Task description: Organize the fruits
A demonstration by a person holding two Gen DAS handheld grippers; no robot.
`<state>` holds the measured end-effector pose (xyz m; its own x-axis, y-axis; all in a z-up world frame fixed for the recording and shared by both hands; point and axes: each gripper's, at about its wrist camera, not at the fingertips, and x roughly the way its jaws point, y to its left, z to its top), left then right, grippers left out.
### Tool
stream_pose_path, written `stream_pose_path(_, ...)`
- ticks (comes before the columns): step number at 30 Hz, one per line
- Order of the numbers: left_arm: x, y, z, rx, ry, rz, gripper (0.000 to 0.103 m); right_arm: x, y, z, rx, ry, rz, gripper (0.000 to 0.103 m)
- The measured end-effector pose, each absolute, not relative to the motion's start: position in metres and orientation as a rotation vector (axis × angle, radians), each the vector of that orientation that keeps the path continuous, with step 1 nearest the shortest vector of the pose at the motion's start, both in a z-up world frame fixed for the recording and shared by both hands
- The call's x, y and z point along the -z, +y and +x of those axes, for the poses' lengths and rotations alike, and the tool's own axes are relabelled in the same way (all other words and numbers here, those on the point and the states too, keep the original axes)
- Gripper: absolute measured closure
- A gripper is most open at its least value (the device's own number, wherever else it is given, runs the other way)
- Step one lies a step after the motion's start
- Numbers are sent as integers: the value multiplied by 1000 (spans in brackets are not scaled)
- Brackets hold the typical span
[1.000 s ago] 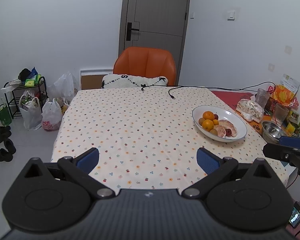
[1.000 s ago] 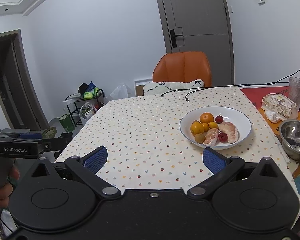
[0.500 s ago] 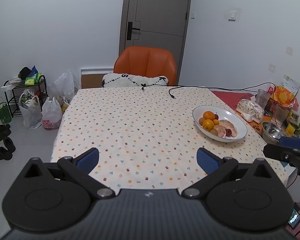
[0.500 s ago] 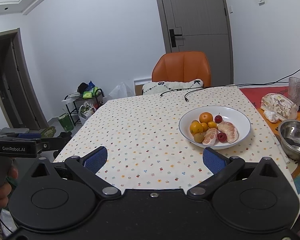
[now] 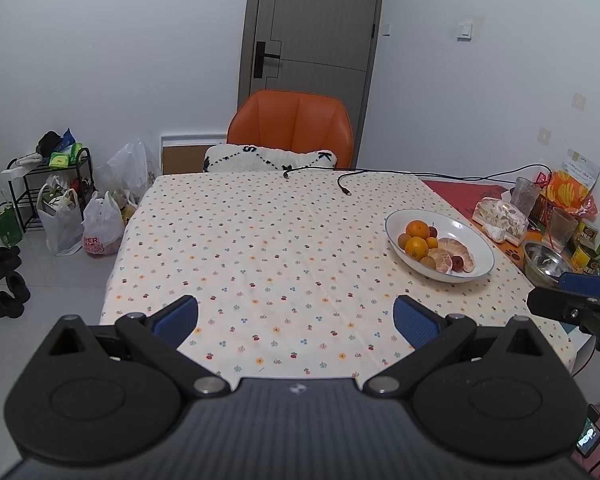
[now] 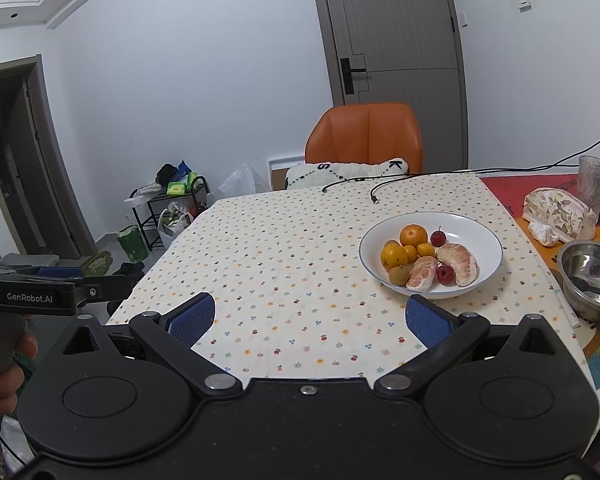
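A white bowl (image 5: 480,240) (image 6: 484,232) sits on the right side of the flower-print tablecloth (image 5: 280,248). It holds oranges (image 6: 413,235), small red fruits (image 6: 438,237), a kiwi (image 6: 398,275) and peeled pomelo pieces (image 6: 458,263). My left gripper (image 5: 296,318) hovers open over the table's near edge, well left of the bowl. My right gripper (image 6: 308,320) is open too, nothing between its blue pads, with the bowl just ahead to the right. Each gripper shows at the edge of the other's view.
A steel bowl with a spoon (image 6: 590,276), a wrapped packet (image 6: 560,210), glasses (image 5: 525,192) and snack packs (image 5: 572,188) crowd the table's right end. A cable (image 5: 346,184) lies at the far edge before an orange chair (image 5: 292,128). Bags and a rack (image 5: 60,200) stand on the floor left.
Both grippers have drawn back slightly and the views shift a little; the bowl sits marginally farther away. Both stay open and no fruit has moved.
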<state>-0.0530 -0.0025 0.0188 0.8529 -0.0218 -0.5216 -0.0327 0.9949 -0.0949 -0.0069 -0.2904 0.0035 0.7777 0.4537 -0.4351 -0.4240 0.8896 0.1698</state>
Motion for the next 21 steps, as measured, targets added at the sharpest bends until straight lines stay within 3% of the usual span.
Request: stream_pose_path(21,-17,-3,-53,-4,551,-101,0,-3,-290,-7,-475,489,64,0)
